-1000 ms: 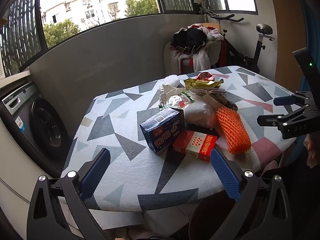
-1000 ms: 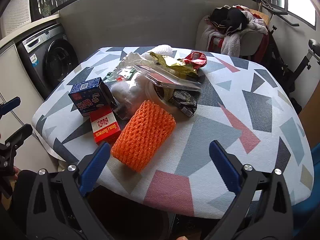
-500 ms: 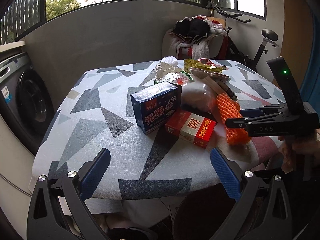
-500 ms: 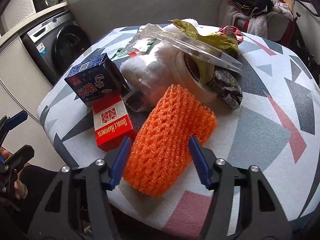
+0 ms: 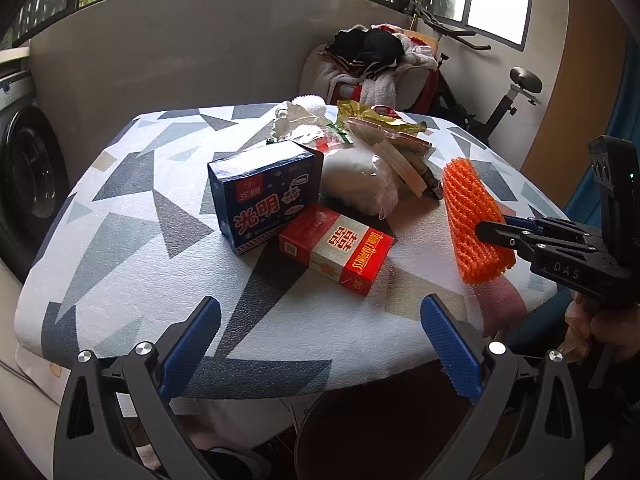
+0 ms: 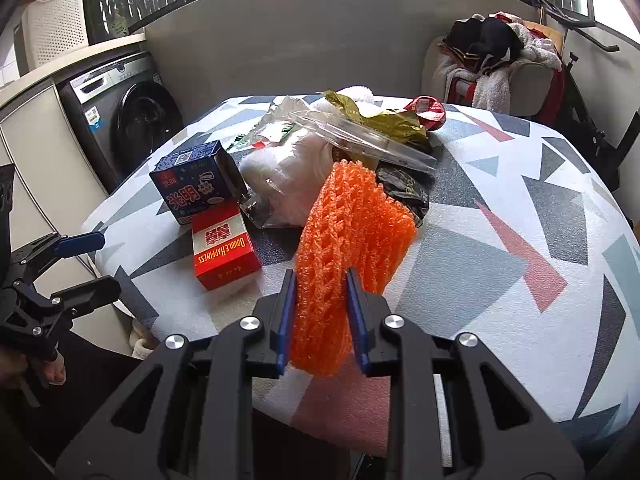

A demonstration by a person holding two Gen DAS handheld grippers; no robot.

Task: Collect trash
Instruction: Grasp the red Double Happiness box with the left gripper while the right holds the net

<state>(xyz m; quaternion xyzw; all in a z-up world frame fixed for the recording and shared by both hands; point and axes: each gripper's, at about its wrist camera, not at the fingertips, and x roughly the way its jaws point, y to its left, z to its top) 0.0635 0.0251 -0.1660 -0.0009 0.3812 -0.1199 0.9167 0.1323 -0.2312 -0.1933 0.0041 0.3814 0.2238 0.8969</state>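
My right gripper (image 6: 322, 316) is shut on the near end of an orange foam net sleeve (image 6: 352, 236), which lies at the table's front edge; it also shows in the left wrist view (image 5: 472, 216). My left gripper (image 5: 320, 344) is open and empty at the near table edge, in front of a red cigarette box (image 5: 338, 248) and a blue carton (image 5: 264, 192). Behind them lie a white plastic bag (image 5: 360, 180), a clear plastic tray (image 6: 360, 136), a gold wrapper (image 6: 384, 120) and a black wrapper (image 6: 404, 192).
The table (image 5: 120, 248) has a geometric-patterned cover. A dark bin (image 5: 384, 428) sits under its near edge. A washing machine (image 6: 124, 108) stands at the left, and a chair piled with clothes (image 6: 492, 64) and an exercise bike (image 5: 516, 92) behind.
My right gripper has closed from open onto the orange net sleeve. My left gripper has moved closer to the table and lower, still open.
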